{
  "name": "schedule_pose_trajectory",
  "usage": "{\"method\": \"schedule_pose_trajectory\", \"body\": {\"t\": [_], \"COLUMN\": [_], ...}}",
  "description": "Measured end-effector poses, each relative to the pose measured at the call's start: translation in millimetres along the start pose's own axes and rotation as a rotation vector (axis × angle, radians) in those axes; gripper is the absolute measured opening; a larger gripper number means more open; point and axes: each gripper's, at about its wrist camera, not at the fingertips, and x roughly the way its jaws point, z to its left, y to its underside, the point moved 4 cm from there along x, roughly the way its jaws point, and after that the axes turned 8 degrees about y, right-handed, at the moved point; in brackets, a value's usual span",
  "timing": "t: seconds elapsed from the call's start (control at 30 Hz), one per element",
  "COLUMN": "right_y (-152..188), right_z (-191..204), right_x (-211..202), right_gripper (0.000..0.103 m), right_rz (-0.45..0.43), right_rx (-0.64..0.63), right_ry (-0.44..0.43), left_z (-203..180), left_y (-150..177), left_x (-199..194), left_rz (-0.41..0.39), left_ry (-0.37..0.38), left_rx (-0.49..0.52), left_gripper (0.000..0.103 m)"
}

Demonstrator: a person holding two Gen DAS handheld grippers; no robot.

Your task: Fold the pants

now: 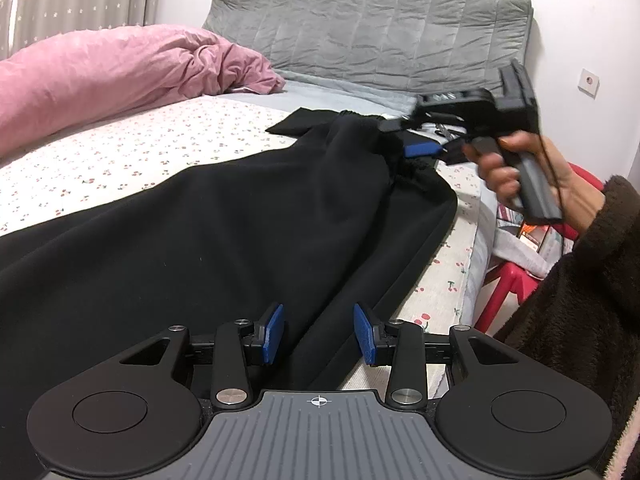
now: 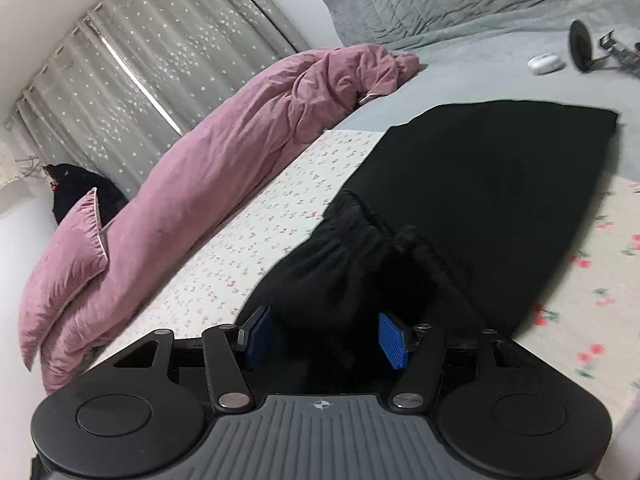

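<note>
Two grippers are being held over a bed (image 1: 132,148) on which black pants (image 1: 208,232) are being laid out lengthwise across a cherry-print sheet (image 2: 256,240).

In the left wrist view, the left gripper (image 1: 319,334) is being held low over the near end of the pants, its blue pads (image 1: 274,334) standing partly apart with black fabric lying beneath and between them; the pads are not being pressed onto the cloth.

In the same view, the right gripper (image 1: 420,148) is being gripped by a hand (image 1: 516,172) in a dark fuzzy sleeve (image 1: 576,300), and its blue tip is being held at the far, bunched part of the pants near the bed's right edge.

In the right wrist view, the right gripper (image 2: 325,338) is being shown with its pads (image 2: 394,340) set wide apart. The gathered waistband (image 2: 360,240) is lying just ahead of and between them, but no fabric is being pinched.

Beyond it the pants are being spread flat toward the grey bedding (image 2: 460,44). A pink duvet (image 1: 100,76) is being left heaped along the far side of the bed, beside a star-patterned curtain (image 2: 160,56). A red stool (image 1: 512,280) is being seen beside the bed.
</note>
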Motion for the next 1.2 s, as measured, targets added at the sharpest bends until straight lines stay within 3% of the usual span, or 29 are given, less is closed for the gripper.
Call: {"method": "schedule_pose_trajectory", "body": {"t": [0.07,0.1,0.13,0.33,0.43,0.57,0.63,0.67,0.87,1.1,1.2], "right_y": [-2,0,0,-14,-9,-2,-1,0,7,25,29], "right_z": [1,-1,-2,-27,-51,-67,-68,-68,-47,-29,-15], "right_x": [8,7,5,-55,-62,-53,-51,-51,-49,-23,-16], "right_gripper": [0.05,0.025,0.008,0.006,0.008,0.023,0.047,0.05,0.05,0.049,0.037], "right_rz": [0.002,0.006,0.011,-0.072,-0.035,0.031,0.043,0.047,0.092,0.251,0.272], "right_rx": [0.01,0.008,0.01,0.178,0.211,0.264,0.292,0.296,0.227,0.17,0.115], "right_ry": [0.009,0.011,0.017,-0.147,-0.098,-0.078,-0.099,-0.1,-0.116,-0.083,-0.074], "left_z": [-1,-2,-2,-3,-5,-9,-11,-11,-9,7,7], "left_y": [1,1,1,1,3,7,7,7,5,7,6], "left_x": [1,1,1,-4,-5,-3,-3,-3,-10,-18,-16], "left_rz": [0.006,0.008,0.01,0.003,0.012,0.036,0.044,0.047,0.049,0.064,0.061], "left_ry": [-0.003,-0.006,-0.008,-0.043,-0.061,-0.08,-0.09,-0.093,-0.111,-0.12,-0.105], "left_rx": [0.009,0.015,0.02,0.051,0.082,0.137,0.155,0.158,0.161,0.093,0.086], "left_gripper": [0.039,0.039,0.039,0.039,0.039,0.039,0.039,0.039,0.039,0.039,0.04]}}
